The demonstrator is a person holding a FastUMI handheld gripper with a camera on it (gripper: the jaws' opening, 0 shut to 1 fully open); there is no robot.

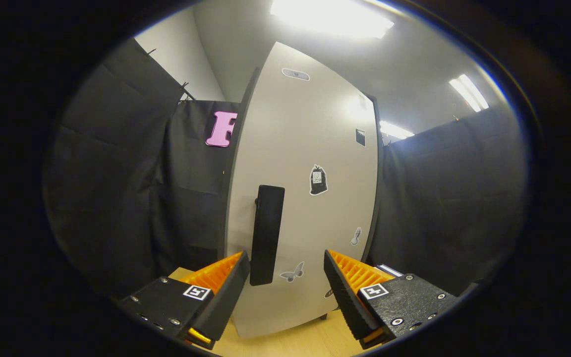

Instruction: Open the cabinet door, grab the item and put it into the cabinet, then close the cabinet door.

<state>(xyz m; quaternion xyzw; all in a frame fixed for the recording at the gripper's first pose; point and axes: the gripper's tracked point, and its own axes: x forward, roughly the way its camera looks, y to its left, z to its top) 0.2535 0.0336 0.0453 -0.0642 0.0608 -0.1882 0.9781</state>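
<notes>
One tall pale cabinet door (pixel 310 163) stands just ahead of the gripper (pixel 287 277), seemingly shut, though the lens bends its left edge and I can't be sure. Its dark vertical handle (pixel 267 233) sits just ahead of the left finger, off-centre, with the jaws spread wide and gripping nothing. If they close from here, they would likely pinch air or clip the handle's edge and slip off. A skewed pull could drag the whole cabinet across the wooden worktop (pixel 305 342). Small stickers, a butterfly (pixel 292 272) among them, dot the door.
</notes>
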